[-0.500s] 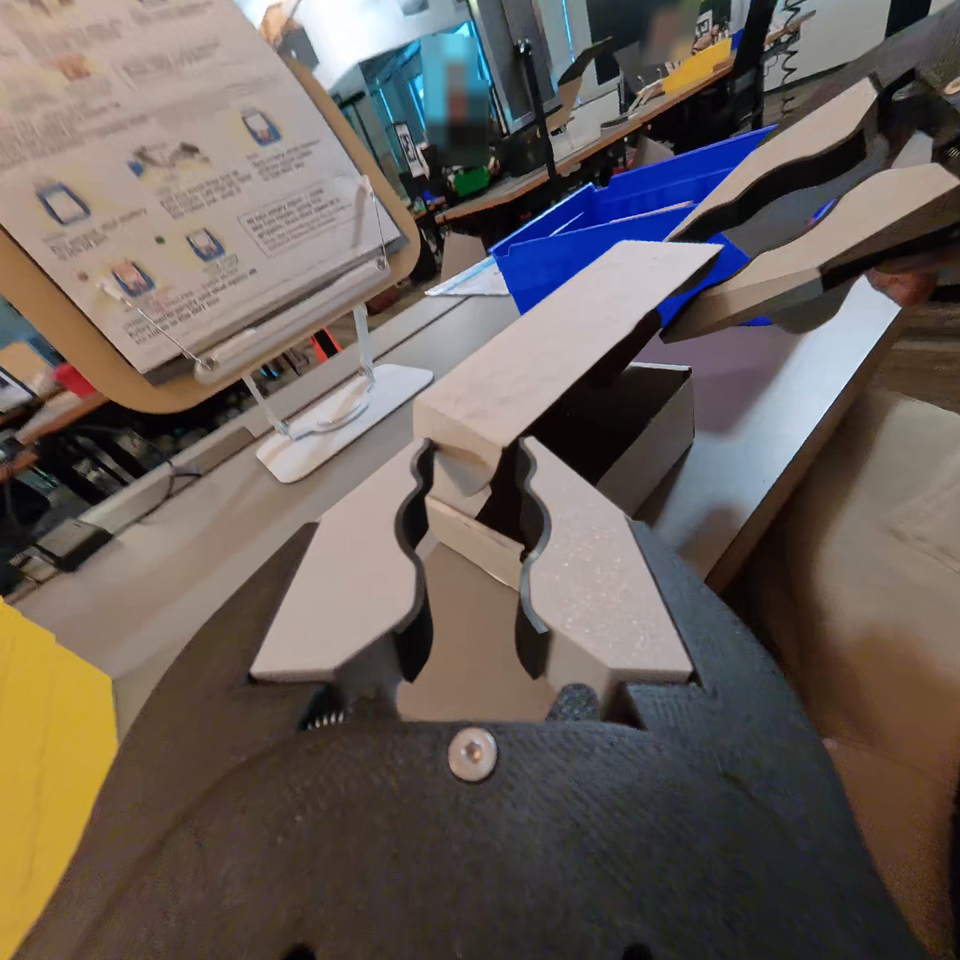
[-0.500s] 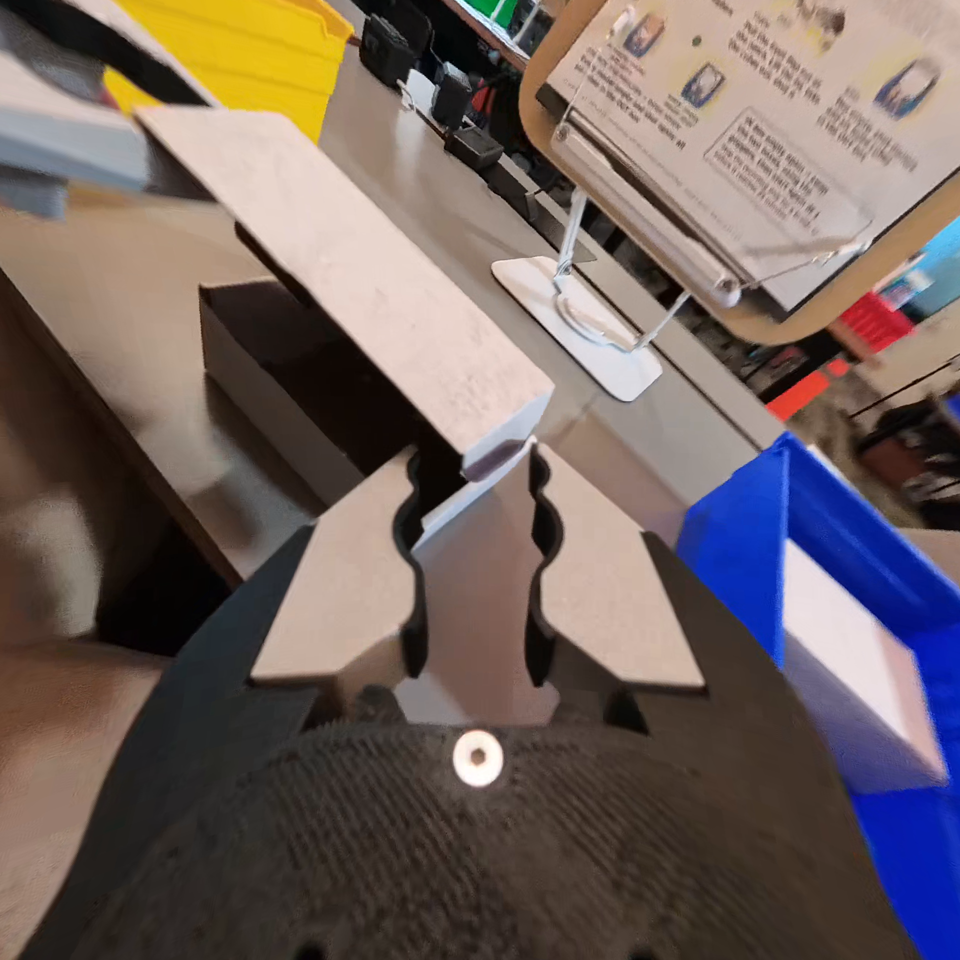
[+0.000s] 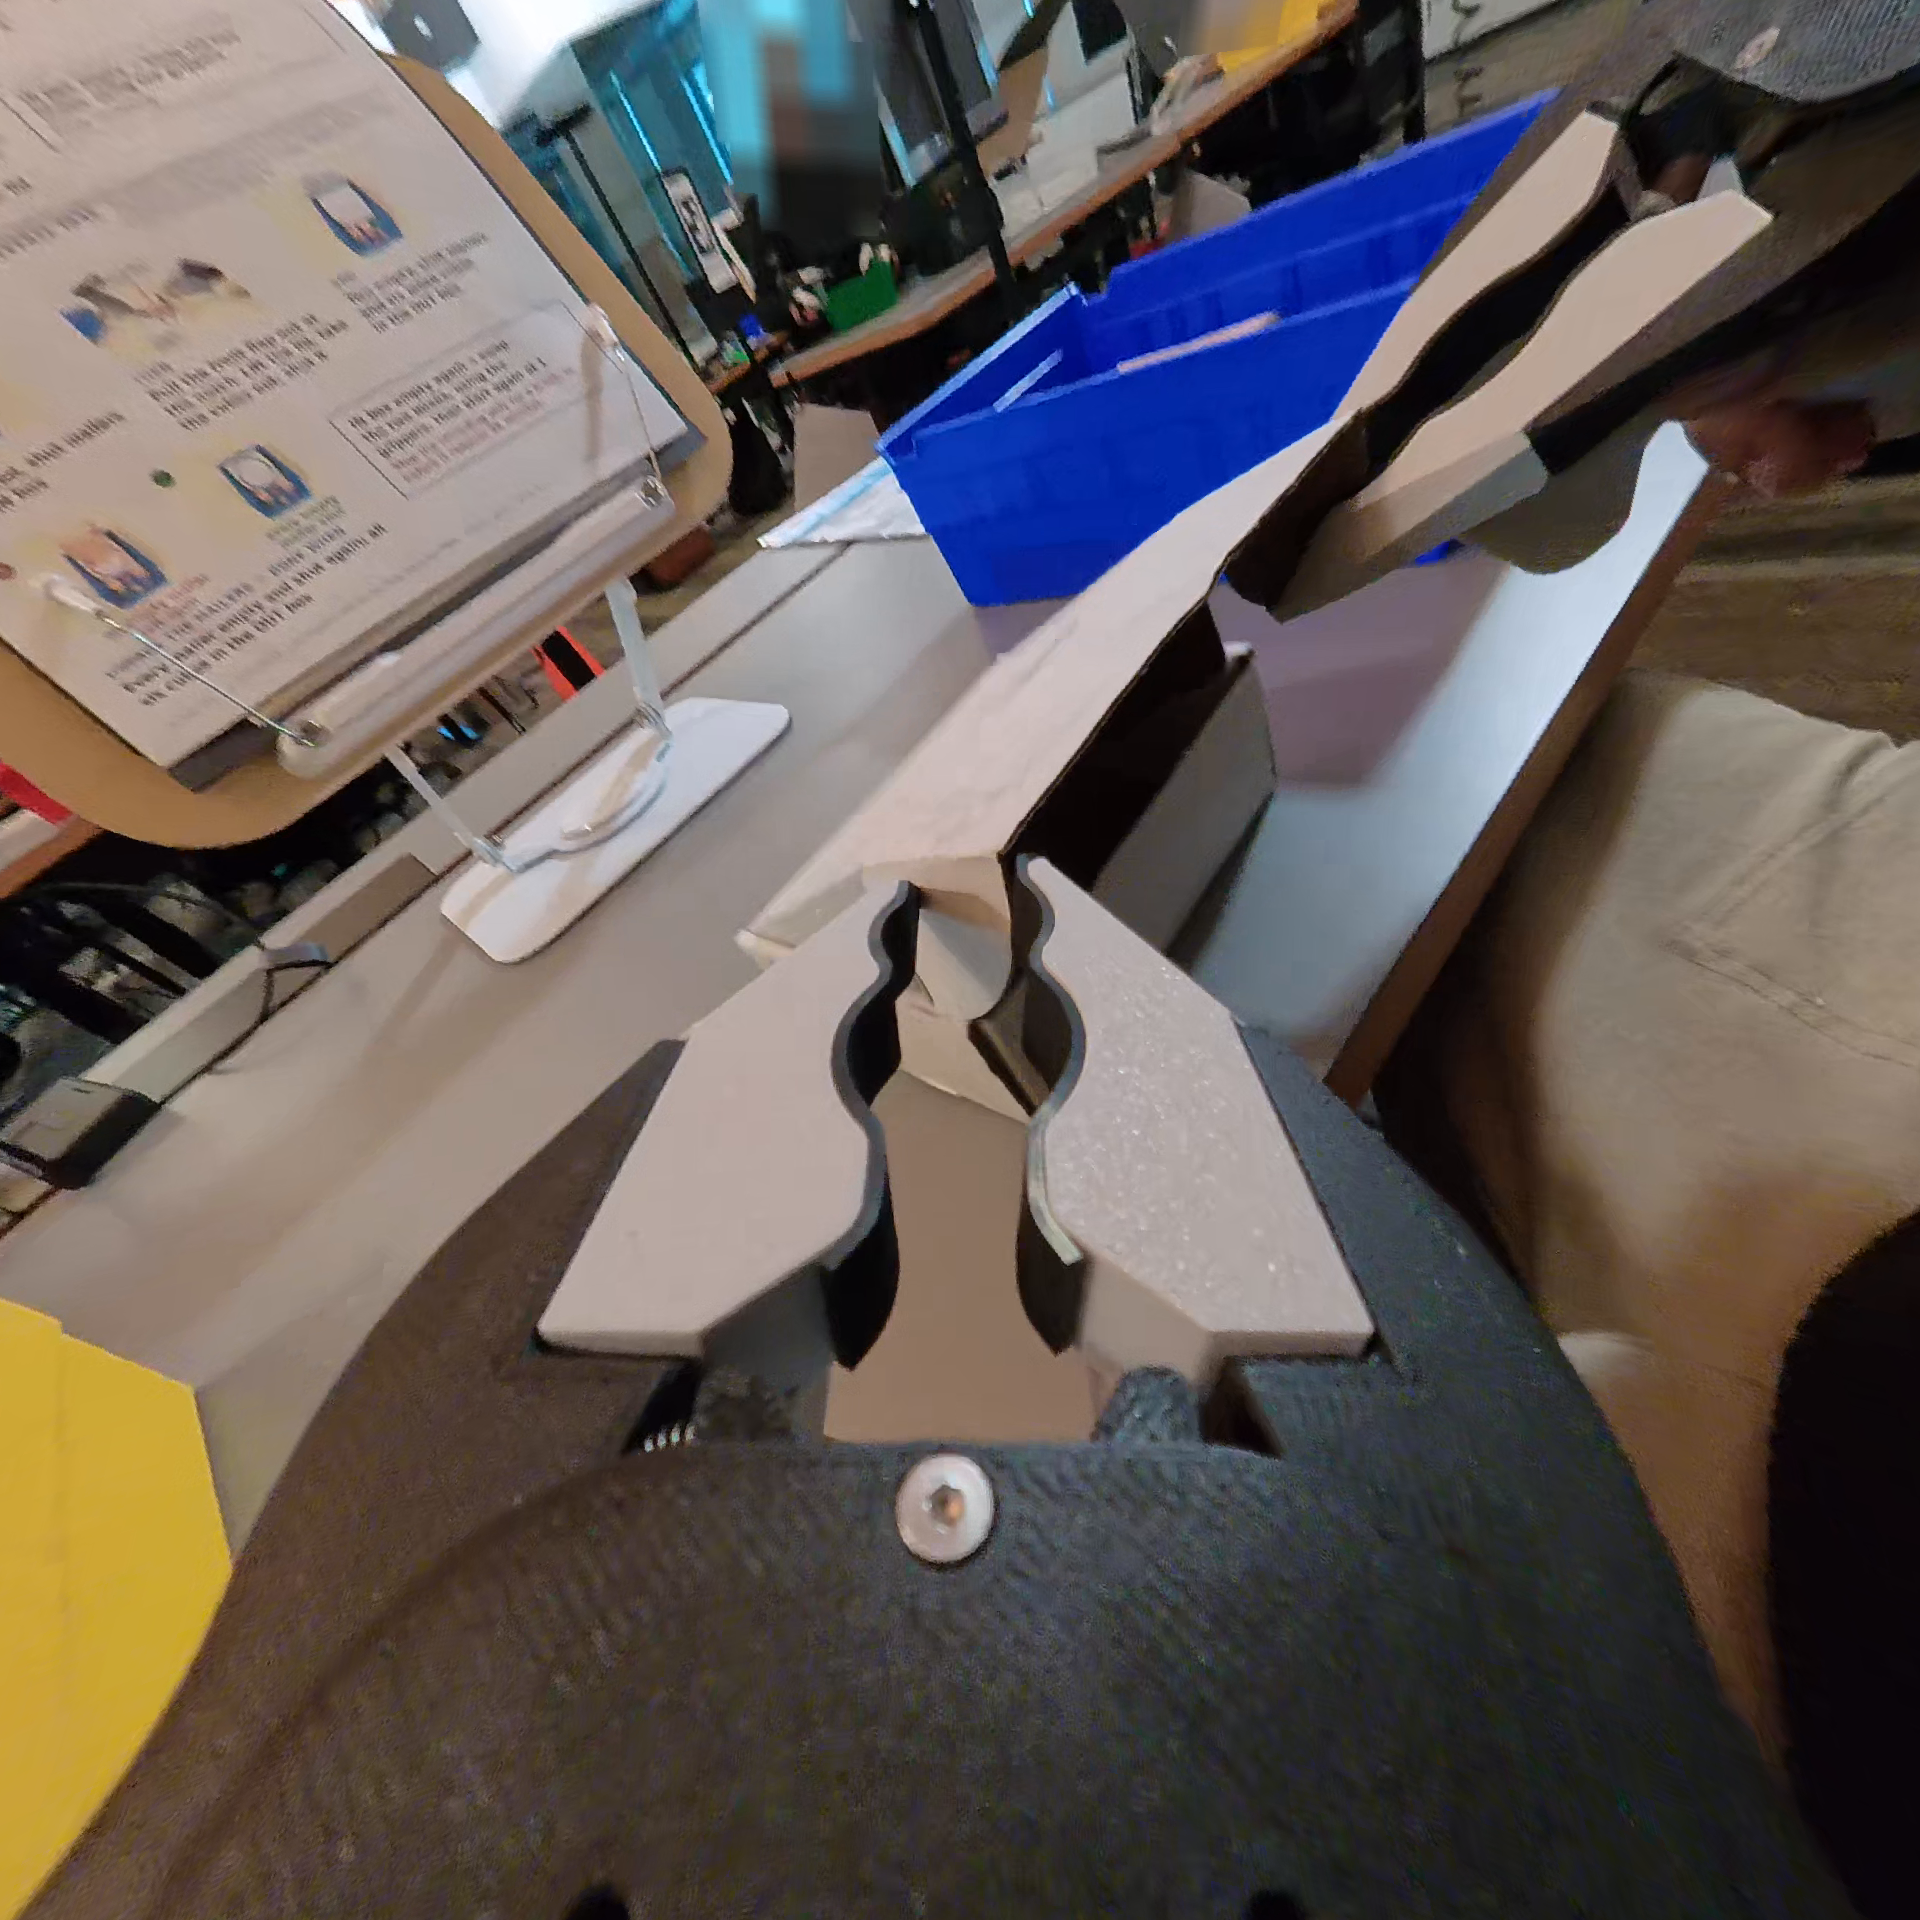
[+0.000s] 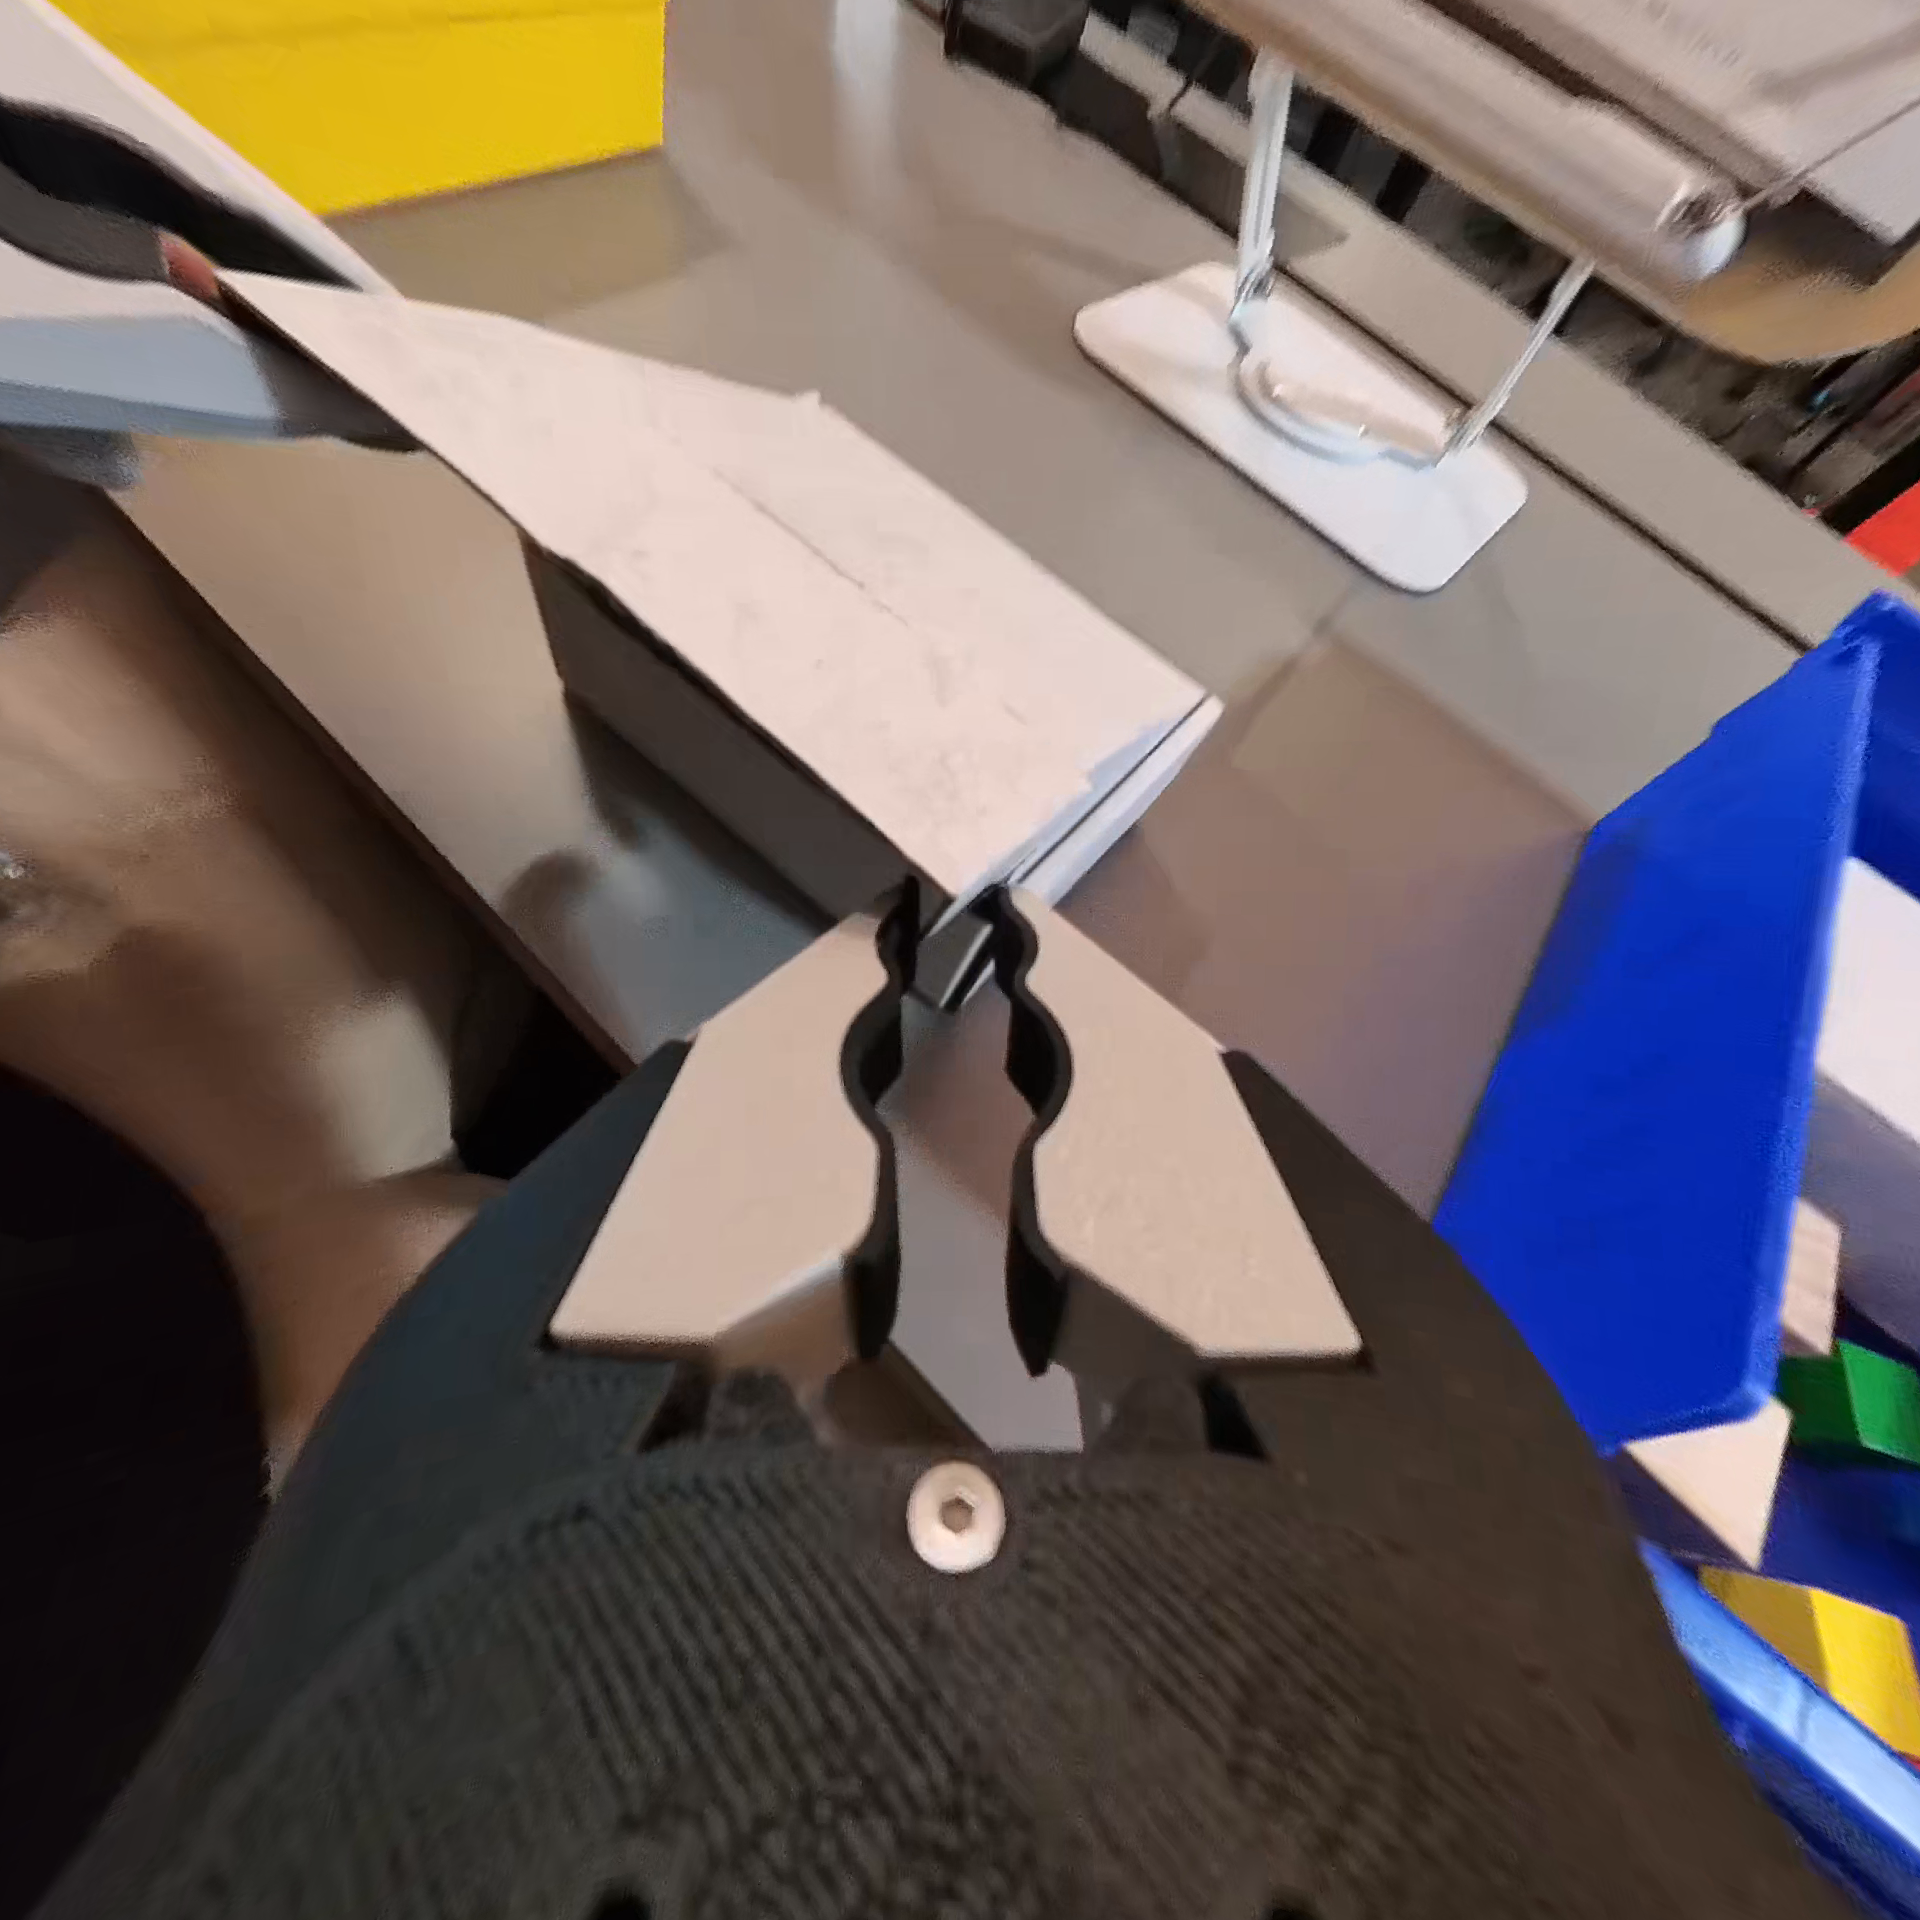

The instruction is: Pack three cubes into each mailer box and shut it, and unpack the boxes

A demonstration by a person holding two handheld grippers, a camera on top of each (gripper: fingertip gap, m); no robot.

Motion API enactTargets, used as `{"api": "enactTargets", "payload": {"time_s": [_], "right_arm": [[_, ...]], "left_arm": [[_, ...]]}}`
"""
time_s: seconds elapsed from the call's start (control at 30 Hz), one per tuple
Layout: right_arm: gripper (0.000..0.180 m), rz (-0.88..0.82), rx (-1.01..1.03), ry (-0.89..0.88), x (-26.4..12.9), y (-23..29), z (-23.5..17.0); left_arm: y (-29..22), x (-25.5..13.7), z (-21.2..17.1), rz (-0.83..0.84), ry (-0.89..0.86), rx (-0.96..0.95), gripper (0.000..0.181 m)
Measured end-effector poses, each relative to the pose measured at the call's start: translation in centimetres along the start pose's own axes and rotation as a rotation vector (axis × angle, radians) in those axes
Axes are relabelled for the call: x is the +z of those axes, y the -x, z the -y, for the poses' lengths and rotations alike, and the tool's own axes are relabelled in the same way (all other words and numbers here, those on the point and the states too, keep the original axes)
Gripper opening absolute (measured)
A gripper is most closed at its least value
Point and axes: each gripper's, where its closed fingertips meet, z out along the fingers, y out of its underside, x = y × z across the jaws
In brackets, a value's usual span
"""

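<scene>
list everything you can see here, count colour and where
mailer box: one, white outside and dark inside, near table edge, lid raised
blue bin: one, beyond the box; green and yellow cubes inside, count unclear
yellow bin: one, at the box's other side
document stand: one, white base, holds printed sheet, back of table
table: one, grey
left hand-held gripper: grey fingers, shut on one lid corner
right hand-held gripper: grey fingers, shut on the opposite lid corner

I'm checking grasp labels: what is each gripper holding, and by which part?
Both hold the white cardboard mailer box's lid: left gripper pinches one front corner, right gripper the opposite corner.
</scene>
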Motion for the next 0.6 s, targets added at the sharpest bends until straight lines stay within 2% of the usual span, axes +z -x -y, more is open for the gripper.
{"api": "enactTargets", "payload": {"time_s": [0.03,0.3,0.47,0.6], "right_arm": [[0.012,0.001,-0.007,0.031,0.2,0.2,-0.6],[0.01,0.03,-0.017,0.166,1.3,1.0,-3.3],[0.009,0.07,0.052,0.179,1.6,0.9,-4.0],[0.011,0.069,0.078,0.158,1.7,0.7,-3.8]], "left_arm": [[-0.3,0.1,-0.5,-0.016,0.026,-0.011,0.015],[-1.5,0.7,-2.7,-0.115,0.135,-0.142,0.018],[-2.9,1.0,-3.7,-0.227,0.171,-0.281,0.018],[-2.8,1.1,-3.8,-0.217,0.174,-0.288,0.019]]}}
